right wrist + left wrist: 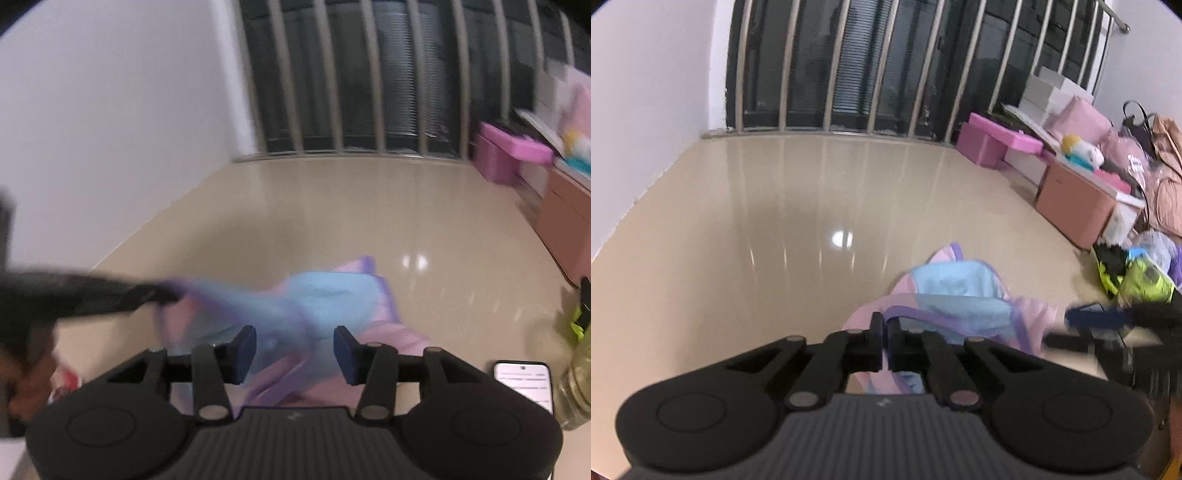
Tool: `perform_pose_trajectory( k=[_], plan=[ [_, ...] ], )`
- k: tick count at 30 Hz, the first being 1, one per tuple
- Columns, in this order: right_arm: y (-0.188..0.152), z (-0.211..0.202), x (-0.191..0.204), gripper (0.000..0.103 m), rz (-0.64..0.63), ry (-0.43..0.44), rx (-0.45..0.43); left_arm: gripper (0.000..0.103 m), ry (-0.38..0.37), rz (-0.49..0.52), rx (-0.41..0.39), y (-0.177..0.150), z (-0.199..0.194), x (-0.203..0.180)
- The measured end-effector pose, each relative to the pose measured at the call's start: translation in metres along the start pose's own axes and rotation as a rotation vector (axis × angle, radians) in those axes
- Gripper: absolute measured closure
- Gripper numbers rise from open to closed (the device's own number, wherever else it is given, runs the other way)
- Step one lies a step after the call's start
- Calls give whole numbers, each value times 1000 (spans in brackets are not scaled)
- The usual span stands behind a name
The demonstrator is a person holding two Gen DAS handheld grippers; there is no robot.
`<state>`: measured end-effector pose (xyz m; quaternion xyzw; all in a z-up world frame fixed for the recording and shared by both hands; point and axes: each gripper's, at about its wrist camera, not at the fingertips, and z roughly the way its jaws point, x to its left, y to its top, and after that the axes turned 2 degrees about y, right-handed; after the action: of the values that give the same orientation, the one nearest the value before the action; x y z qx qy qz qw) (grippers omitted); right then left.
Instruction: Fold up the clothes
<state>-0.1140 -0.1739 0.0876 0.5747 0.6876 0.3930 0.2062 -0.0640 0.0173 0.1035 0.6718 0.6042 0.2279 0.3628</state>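
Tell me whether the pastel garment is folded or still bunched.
Bunched: the pastel garment lies crumpled on the floor, one edge pulled up by the left gripper.

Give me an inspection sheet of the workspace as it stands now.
Surface: glossy beige floor, with light glare.
Job's things: pink, blue and purple garment crumpled on the floor, not yet folded.
Clutter: pink boxes, brown box, plush toy, neon-green item, phone lit beside a clear bottle.
Grippers: left gripper shut on the garment's purple edge; right gripper open above the garment, pads not pressing it.
Cables: nothing seen.
Surroundings: white wall, dark window behind metal bars.
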Motion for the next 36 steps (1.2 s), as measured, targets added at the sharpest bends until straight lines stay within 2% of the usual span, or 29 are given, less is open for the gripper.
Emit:
perform_pose_trajectory(
  k=[1, 3, 6, 8, 11, 12, 13, 14, 16, 18, 19, 20, 22, 23, 24, 26, 29, 32, 34, 35, 36],
  plan=[
    [-5, -2, 7, 71, -3, 0, -3, 101, 5, -5, -5, 3, -1, -1],
    [-12, -6, 16, 77, 10, 24, -20, 101, 1, -10, -14, 5, -4, -1],
    [-20, 7, 25, 80, -11, 41, 37, 101, -23, -9, -24, 7, -9, -2],
    [-25, 28, 26, 79, -20, -18, 92, 101, -24, -6, -34, 6, -13, -3],
    [-31, 51, 25, 79, -22, -32, 151, 101, -6, -19, -44, 3, -18, 2],
    [-34, 55, 25, 82, -16, -17, 158, 101, 2, -26, -44, 2, -19, 5],
    [-36, 57, 27, 95, -25, -2, 163, 101, 12, -33, -43, 1, -20, 8],
    [-38, 58, 30, 98, -47, 4, 165, 101, 25, -35, -42, -1, -20, 10],
    [-39, 50, 34, 98, -80, -49, 117, 101, 68, -35, -35, -5, -19, 18],
    [-32, 30, 33, 98, -91, -85, 33, 101, 127, -32, -16, -12, -15, 27],
    [-27, 19, 29, 98, -90, -80, 4, 101, 150, -32, 4, -17, -10, 30],
    [-22, 9, 26, 98, -89, -76, -24, 99, 173, -21, 31, -21, -5, 31],
    [-15, -11, 21, 98, -96, -55, -73, 82, 220, 28, 57, -31, 1, 26],
    [-12, -21, 19, 98, -103, -39, -93, 67, 229, 73, 50, -34, 1, 19],
    [-9, -31, 18, 98, -109, -26, -119, 58, 236, 118, 39, -38, 1, 13],
    [-5, -49, 15, 98, -129, -6, -158, 52, 226, 201, -9, -41, -5, -2],
    [-3, -65, 13, 98, -146, 22, -174, 51, 188, 289, -67, -43, -12, -25],
    [-5, -63, 13, 98, -170, 19, -159, 51, 153, 377, -121, -45, -18, -47],
    [-8, -63, 12, 98, -178, 17, -151, 53, 167, 428, -115, -47, -14, -59],
    [-9, -64, 12, 98, -182, 12, -147, 59, 185, 444, -106, -49, -11, -62],
    [-11, -64, 12, 98, -187, 7, -142, 82, 200, 450, -96, -50, -9, -63]
  ],
)
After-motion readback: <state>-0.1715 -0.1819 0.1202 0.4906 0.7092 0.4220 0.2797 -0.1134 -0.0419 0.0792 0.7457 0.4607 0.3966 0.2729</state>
